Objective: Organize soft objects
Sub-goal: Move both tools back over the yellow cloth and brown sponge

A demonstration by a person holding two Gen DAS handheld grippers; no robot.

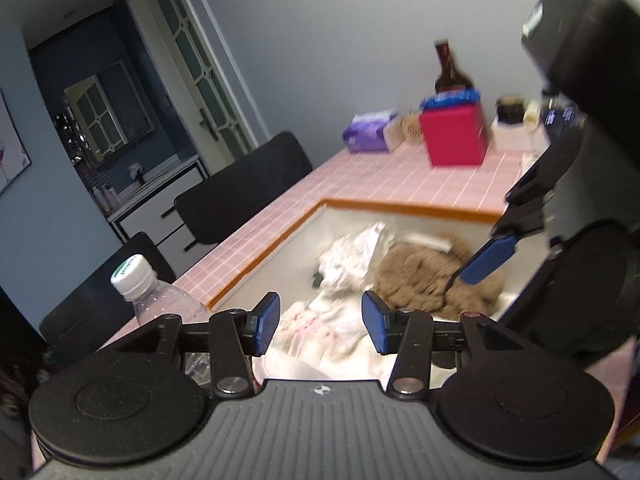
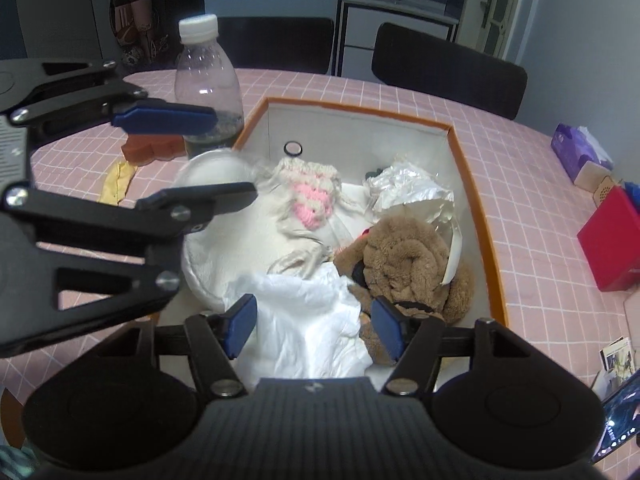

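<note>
A crumpled white cloth lies in the near end of the orange-rimmed box, directly between and just beyond the wide-open, empty fingers of the right gripper, with the brown plush toy touching its right side by the box's right wall. The left gripper is also spread open holding nothing, above the box's left side over a white knitted piece with pink patches. Behind lie crinkled silvery wrapping near the far wall, and outside the box's left rim a clear plastic bottle on the pink checked tablecloth.
</note>
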